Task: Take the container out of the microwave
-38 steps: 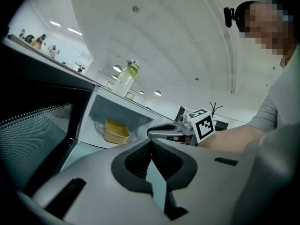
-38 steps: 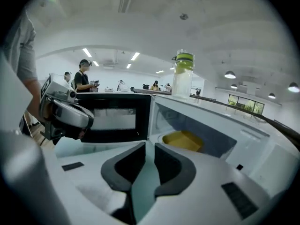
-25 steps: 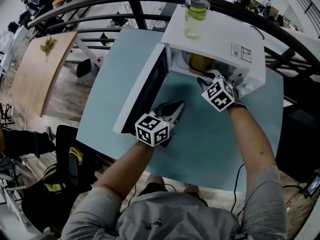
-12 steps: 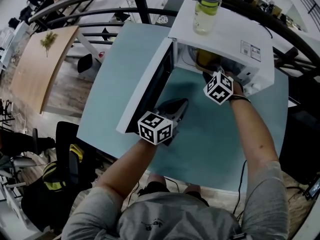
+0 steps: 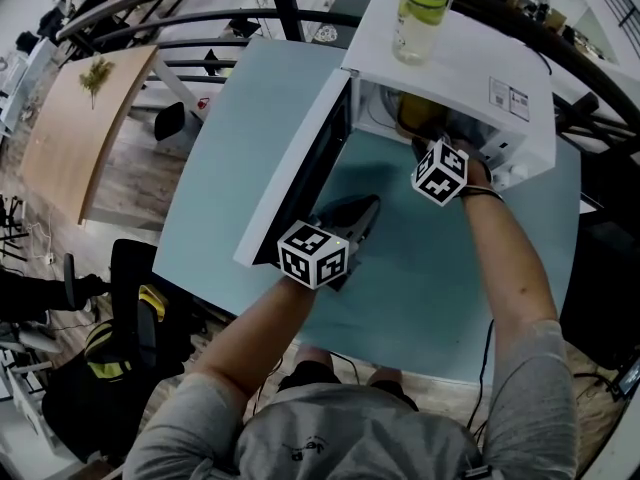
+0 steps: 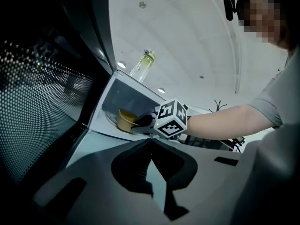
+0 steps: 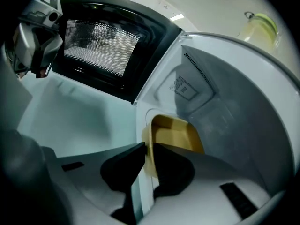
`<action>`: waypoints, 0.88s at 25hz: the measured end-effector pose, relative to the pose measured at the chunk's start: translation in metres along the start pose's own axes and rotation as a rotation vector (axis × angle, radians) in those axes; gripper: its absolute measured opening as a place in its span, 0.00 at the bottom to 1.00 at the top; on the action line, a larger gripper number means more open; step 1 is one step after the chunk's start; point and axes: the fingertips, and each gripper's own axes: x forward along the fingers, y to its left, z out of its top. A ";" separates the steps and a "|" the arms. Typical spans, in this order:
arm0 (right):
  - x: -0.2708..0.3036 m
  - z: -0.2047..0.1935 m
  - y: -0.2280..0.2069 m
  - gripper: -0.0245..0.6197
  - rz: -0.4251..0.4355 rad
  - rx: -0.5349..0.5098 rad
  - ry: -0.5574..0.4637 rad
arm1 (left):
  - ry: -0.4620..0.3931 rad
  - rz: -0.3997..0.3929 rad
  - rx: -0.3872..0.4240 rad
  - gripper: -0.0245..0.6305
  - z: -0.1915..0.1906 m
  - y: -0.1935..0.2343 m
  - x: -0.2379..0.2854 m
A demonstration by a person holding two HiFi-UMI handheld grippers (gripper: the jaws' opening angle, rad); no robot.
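The yellow container (image 7: 177,134) sits inside the microwave (image 5: 460,63), at twelve o'clock from my right tool (image 7: 150,150). Its jaws have just been closing and now pinch the near wall. My left tool (image 6: 152,143), closed on nothing, hovers by the open door (image 5: 300,183) at seven o'clock.

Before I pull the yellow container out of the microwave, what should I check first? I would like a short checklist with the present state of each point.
1. Microwave door open wide: ok, it is swung out to the left.
2. Right tool on the yellow container: ok. Its jaws have just been closing, and the near wall is between them, one jaw outside and one inside.
3. Left tool out of the way: ok, shut and empty, low beside the door.
4. Bottle on top of the microwave: ok, upright.
5. Container's contents: cannot tell, only part of the inside shows.
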 end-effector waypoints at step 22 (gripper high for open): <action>-0.058 0.016 0.021 0.09 0.072 -0.007 -0.079 | -0.035 -0.057 0.030 0.05 0.020 -0.042 -0.012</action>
